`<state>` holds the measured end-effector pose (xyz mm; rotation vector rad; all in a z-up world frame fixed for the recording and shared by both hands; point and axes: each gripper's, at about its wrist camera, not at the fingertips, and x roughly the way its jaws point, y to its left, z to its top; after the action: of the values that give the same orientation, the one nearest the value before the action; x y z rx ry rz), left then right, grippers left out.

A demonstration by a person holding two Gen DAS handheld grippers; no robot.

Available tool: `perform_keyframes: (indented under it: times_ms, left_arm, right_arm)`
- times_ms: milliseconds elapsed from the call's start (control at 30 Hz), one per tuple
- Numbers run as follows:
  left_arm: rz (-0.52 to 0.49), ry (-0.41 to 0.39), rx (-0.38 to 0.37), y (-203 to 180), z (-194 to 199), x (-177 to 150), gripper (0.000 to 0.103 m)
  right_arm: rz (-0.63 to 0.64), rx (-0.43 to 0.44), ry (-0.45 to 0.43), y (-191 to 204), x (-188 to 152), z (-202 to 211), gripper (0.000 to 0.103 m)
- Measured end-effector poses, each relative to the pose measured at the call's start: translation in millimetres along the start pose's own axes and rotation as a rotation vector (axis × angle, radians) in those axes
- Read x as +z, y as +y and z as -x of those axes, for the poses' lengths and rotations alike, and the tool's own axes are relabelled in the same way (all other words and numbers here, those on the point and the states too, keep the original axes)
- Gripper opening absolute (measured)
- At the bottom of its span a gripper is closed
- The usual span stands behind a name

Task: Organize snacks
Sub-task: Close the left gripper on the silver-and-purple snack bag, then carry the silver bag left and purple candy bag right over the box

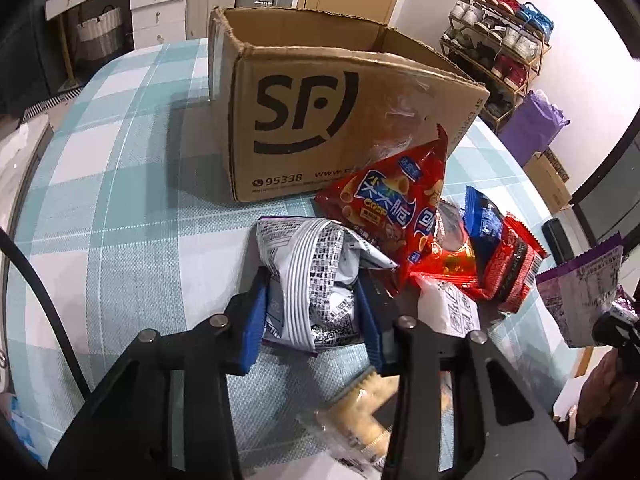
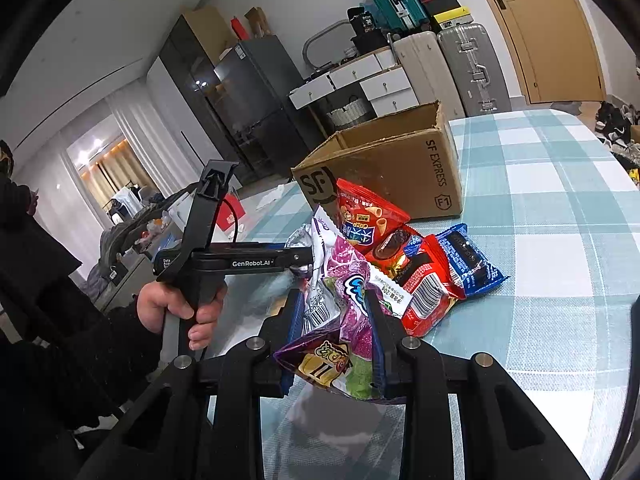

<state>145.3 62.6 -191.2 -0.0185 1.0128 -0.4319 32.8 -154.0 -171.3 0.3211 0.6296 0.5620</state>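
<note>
My left gripper (image 1: pixel 314 280) is shut on a white snack bag with black print (image 1: pixel 316 280), just above the checked tablecloth. My right gripper (image 2: pixel 334 304) is shut on a purple snack bag (image 2: pixel 344 332), held above the table; that bag also shows at the right edge of the left wrist view (image 1: pixel 580 292). An open brown SF cardboard box (image 1: pixel 340 120) stands behind the snacks; in the right wrist view the box (image 2: pixel 392 168) is beyond the pile. A pile of red and blue snack packets (image 1: pixel 460 240) lies in front of the box.
A clear pack of crackers (image 1: pixel 360 404) lies under my left gripper. The table has a blue-and-white checked cloth (image 2: pixel 540 240). Shoe rack (image 1: pixel 500 52), purple bag, drawers and suitcases (image 2: pixel 452 64) stand around the room. The person's hand holds the left gripper's handle (image 2: pixel 192 308).
</note>
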Motion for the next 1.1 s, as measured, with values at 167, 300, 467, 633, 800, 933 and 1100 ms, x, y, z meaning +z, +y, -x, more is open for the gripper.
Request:
perform_keyframes:
  times_ms: [167,300,467,633,800,933,1100]
  left_arm:
    - [0.010,-0.014,0.000,2,10,-4,0.033]
    - [0.015,-0.058,0.025,2,27,-7,0.033]
    - [0.032,-0.108,0.061,3,48,-13,0.033]
    - [0.014,-0.166,0.070,-5,78,-16,0.033]
    - [-0.008,-0.212,0.063,-19,109,-10,0.033]
    - [-0.010,-0.236,0.036,-29,132,0,0.033]
    - [-0.049,-0.283,0.041,-44,161,19,0.033]
  right_arm:
    - [0.007,-0.003,-0.013,4,3,4,0.029]
    - [0.016,-0.001,-0.029,8,6,8,0.029]
    - [0.026,0.012,-0.036,14,8,8,0.029]
    - [0.044,0.022,-0.030,22,10,5,0.029]
    - [0.040,0.029,-0.053,27,24,8,0.029]
    - [0.061,0.037,-0.093,35,42,15,0.029]
    - [0.081,0.049,-0.136,45,72,22,0.029]
